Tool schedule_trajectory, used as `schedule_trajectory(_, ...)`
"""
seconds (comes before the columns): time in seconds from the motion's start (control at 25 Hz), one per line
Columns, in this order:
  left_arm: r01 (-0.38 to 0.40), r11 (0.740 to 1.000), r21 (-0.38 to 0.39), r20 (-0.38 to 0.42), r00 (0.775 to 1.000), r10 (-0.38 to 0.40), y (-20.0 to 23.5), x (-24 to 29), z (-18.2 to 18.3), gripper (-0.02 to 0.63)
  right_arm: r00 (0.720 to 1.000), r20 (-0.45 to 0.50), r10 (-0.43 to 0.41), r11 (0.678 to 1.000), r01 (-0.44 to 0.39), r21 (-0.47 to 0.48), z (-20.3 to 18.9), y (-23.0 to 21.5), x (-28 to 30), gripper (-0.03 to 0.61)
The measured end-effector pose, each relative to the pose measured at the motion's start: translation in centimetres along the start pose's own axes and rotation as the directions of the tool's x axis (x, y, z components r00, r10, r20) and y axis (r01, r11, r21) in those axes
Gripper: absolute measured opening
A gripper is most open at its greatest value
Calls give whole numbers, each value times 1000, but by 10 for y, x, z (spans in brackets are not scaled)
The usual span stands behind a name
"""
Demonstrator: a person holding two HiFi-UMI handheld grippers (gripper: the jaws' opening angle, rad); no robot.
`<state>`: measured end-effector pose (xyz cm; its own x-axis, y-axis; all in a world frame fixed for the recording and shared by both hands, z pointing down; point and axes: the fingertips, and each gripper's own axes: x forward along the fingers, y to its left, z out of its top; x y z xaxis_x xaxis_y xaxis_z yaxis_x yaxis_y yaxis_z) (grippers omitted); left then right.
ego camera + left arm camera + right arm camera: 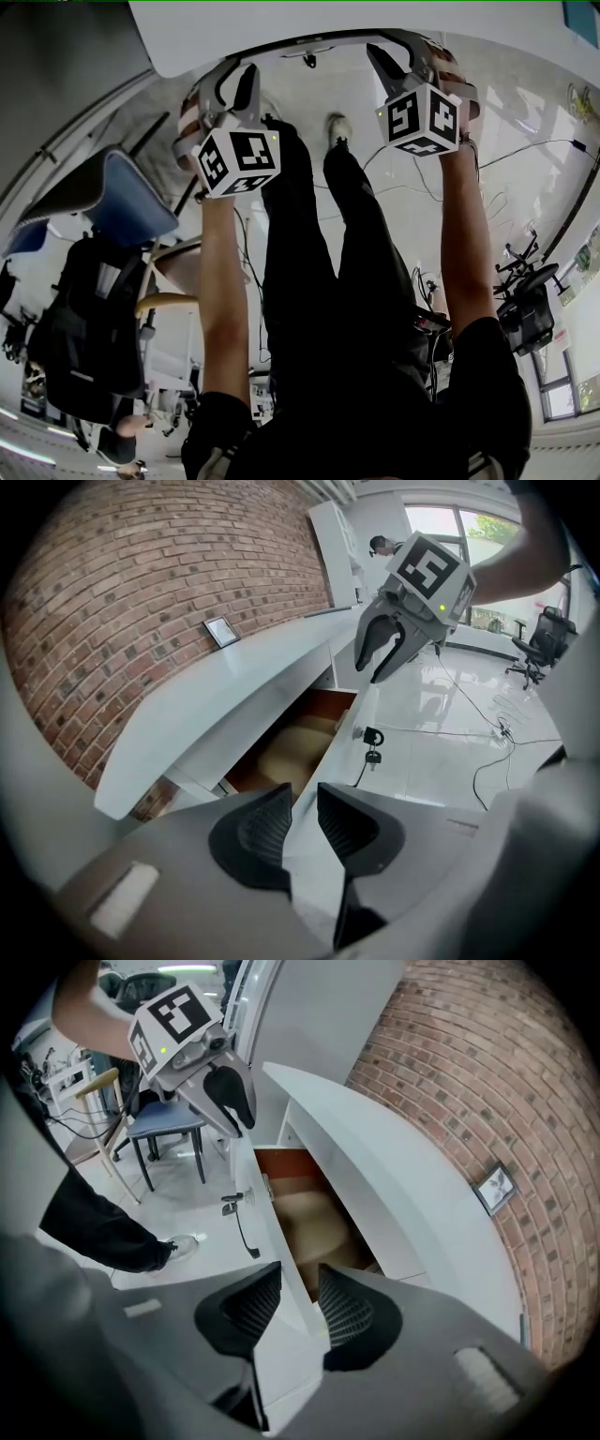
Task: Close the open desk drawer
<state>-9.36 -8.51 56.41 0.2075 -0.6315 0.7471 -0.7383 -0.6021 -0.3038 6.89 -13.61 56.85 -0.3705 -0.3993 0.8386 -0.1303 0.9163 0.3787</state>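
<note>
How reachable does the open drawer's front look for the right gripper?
Likely yes: the right gripper straddles the top edge of the drawer front, jaws apart, nothing else in the way.

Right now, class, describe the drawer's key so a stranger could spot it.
Find the long white desk along the brick wall, then its open drawer. On the drawer's white front hangs a small dark key, the only dark spot on that plain panel.

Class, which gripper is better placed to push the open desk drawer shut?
Left, probably. The left gripper looks clamped on the drawer front at its top edge. The right gripper stands open astride that same edge, with a gap showing beside one pad.
</note>
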Motion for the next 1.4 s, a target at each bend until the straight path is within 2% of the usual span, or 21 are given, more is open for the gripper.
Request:
schedule_trajectory(0.2, -55, 995, -87, 77, 995, 62, 10, -23, 18, 55, 994, 80, -67, 990, 56, 131, 8, -11, -19, 127)
schedule_trajectory(0.28, -70, 988, -137, 102, 991, 84, 11, -33, 22, 18, 987, 122, -100, 973, 72, 220, 9, -15, -29, 124)
schedule_trajectory(0.36, -71, 978, -196, 143, 985, 101, 12, -44, 25, 17, 978, 164, -126, 948, 70, 310, 11, -17, -37, 123)
schedule_trajectory(0.48, -65, 968, -244, 273, 953, 133, 19, -63, 45, 17, 963, 222, -154, 917, 56, 396, 15, -17, -45, 123)
schedule_trajectory(0.56, -65, 955, -291, 332, 929, 164, 22, -78, 56, 17, 947, 266, -178, 867, 23, 498, 15, -13, -47, 122)
schedule_trajectory(0.6, -62, 934, -352, 350, 917, 193, 24, -86, 60, 17, 939, 287, -190, 830, -2, 558, 14, -11, -48, 121)
schedule_trajectory(0.64, -58, 902, -427, 361, 904, 229, 25, -93, 64, 17, 931, 304, -201, 788, -31, 615, 13, -9, -48, 121)
schedule_trajectory(0.68, -54, 873, -484, 366, 894, 258, 26, -99, 67, 17, 924, 319, -210, 739, -64, 671, 10, -7, -47, 120)
schedule_trajectory(0.72, -51, 857, -513, 368, 889, 273, 26, -105, 70, 17, 918, 332, -218, 679, -101, 727, 6, -5, -44, 117)
schedule_trajectory(0.84, -44, 852, -521, 391, 875, 285, 25, -116, 79, 17, 892, 375, -253, 454, -233, 860, -7, 5, -30, 113)
schedule_trajectory(0.92, -46, 856, -514, 409, 865, 292, 24, -120, 84, 17, 872, 404, -275, 304, -320, 897, -13, 15, -18, 112)
schedule_trajectory(1.0, -45, 864, -502, 419, 861, 289, 22, -123, 87, 17, 855, 432, -288, 184, -393, 901, -15, 27, -5, 112)
schedule_trajectory(1.12, -35, 871, -490, 430, 859, 277, 19, -124, 90, 17, 828, 468, -308, 41, -479, 877, -14, 42, 15, 112)
schedule_trajectory(1.2, -28, 871, -490, 433, 859, 271, 18, -123, 90, 17, 811, 485, -328, -40, -525, 850, -14, 49, 27, 114)
schedule_trajectory(1.4, -21, 872, -489, 442, 856, 268, 20, -125, 90, 17, 785, 501, -365, -204, -592, 779, -8, 63, 54, 114)
